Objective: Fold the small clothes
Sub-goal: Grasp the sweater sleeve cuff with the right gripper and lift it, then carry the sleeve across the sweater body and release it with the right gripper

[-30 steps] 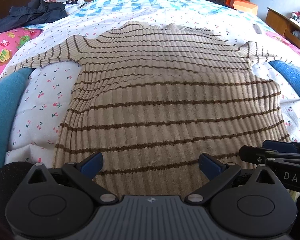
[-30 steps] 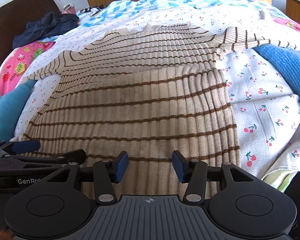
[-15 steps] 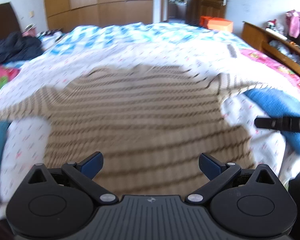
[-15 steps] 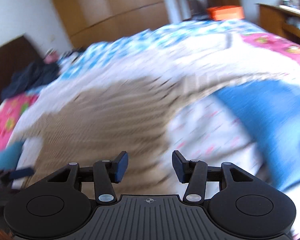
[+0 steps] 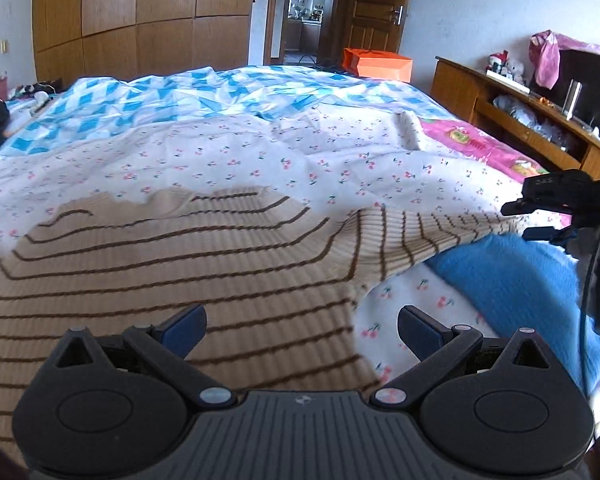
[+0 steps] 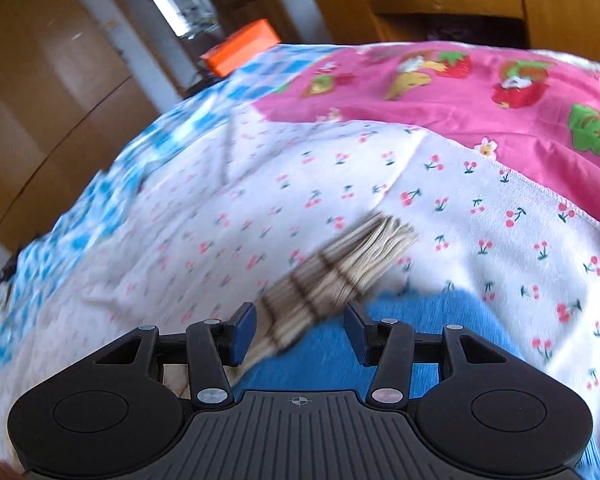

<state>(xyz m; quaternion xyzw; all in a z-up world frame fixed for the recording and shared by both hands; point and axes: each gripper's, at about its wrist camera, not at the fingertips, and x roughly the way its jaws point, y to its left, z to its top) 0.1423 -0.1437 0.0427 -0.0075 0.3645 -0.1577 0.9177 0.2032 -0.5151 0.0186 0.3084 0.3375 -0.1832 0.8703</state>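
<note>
Where it lies flat, tan brown-striped ribbed sweater (image 5: 172, 264), sleeve (image 6: 332, 276) outstretched

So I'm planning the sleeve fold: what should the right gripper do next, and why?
Probably ease the right gripper forward and shut on the sleeve. Its jaws are open, and the striped sweater's sleeve lies between them over the blue blanket, not yet gripped. The left gripper is open above the sweater's body.

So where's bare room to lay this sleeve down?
Free: the cherry sheet between the sleeve and pink quilt, and beyond the sweater toward the blue-check quilt. Crowded: the blue blanket under the right claw.
</note>
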